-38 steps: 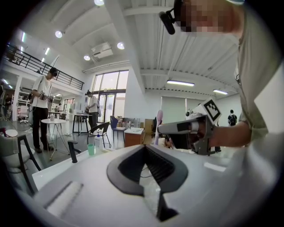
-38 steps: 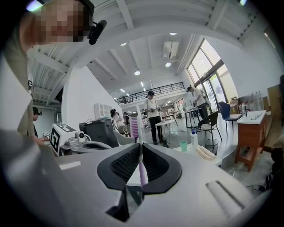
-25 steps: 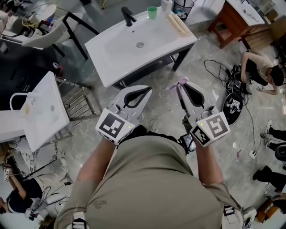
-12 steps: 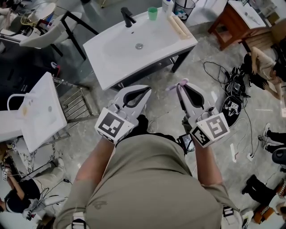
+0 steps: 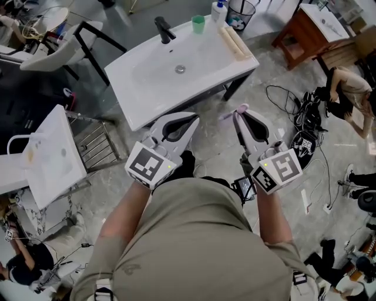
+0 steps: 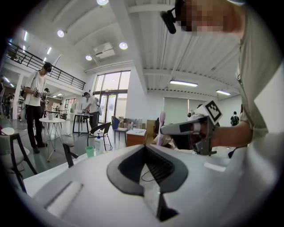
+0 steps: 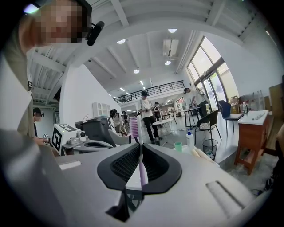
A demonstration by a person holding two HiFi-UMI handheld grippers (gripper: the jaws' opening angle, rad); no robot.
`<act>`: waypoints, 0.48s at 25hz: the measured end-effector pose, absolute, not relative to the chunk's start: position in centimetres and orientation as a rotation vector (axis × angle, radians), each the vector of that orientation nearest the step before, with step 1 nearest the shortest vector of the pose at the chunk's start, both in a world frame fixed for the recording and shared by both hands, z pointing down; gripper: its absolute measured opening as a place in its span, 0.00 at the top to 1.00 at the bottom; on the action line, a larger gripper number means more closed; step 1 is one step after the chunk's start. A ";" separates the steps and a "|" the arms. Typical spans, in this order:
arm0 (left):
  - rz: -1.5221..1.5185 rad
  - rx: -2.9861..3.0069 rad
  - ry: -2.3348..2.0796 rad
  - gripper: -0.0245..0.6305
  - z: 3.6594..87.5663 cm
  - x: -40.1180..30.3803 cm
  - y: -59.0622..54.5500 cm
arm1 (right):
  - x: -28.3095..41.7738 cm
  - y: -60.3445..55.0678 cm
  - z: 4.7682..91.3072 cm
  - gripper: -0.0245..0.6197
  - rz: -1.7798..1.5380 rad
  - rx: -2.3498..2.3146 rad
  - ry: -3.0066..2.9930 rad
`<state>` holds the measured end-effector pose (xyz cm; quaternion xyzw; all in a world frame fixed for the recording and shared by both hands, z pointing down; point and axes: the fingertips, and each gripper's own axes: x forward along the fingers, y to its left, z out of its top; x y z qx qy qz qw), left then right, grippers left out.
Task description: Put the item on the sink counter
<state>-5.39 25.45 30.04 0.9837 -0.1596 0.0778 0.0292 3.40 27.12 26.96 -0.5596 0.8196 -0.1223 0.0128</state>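
**Sink counter** point(image 5: 144, 100): a white slab with a basin sunk in its middle, carried on a dark frame. It lies ahead of both grippers and well apart from them. Open floor point(image 5: 214, 150) lies between, with nothing seen across the direct path.

**Surroundings:** a second white basin point(image 5: 50, 153) on a metal rack is seen to the left. A wooden table point(image 5: 305, 29) and a tangle of cables point(image 5: 296, 103) on the floor are seen to the right. Neither is judged to obstruct the approach.

**On the counter:** a black faucet point(image 5: 163, 28), a green cup point(image 5: 198, 23) and a white bottle point(image 5: 219, 9) are ranged along the far edge. A pale roll point(image 5: 235, 41) lies along the right side. The near strip and the left part are bare and are judged the easiest place for setting down.

**Left gripper** point(image 5: 191, 120): the jaws are seen closed tip to tip, with nothing held between them.

**Right gripper** point(image 5: 237, 115): it is clenched on the task's thing.

**Toothbrush** point(image 7: 142, 172): a lilac handle is pinched lengthwise between the pads, and the bristled head projects beyond the jaw tips. It is held in the air, not yet at the counter. It is judged light, stiff and slim, with a smooth handle that could twist or slip in a loose pinch. It is not judged fragile. A hold at mid-handle, as here, is judged suitable, the head being kept clear of the pads.
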 end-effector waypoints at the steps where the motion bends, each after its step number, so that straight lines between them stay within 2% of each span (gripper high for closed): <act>1: 0.243 3.032 -0.490 0.95 30.1 -5.2 24.9 | 3.6 26.5 27.1 0.91 -0.385 -1.746 2.551; 12: 0.265 3.004 -0.455 0.95 31.5 -4.0 18.5 | 4.7 20.2 28.7 0.91 -0.441 -1.768 2.539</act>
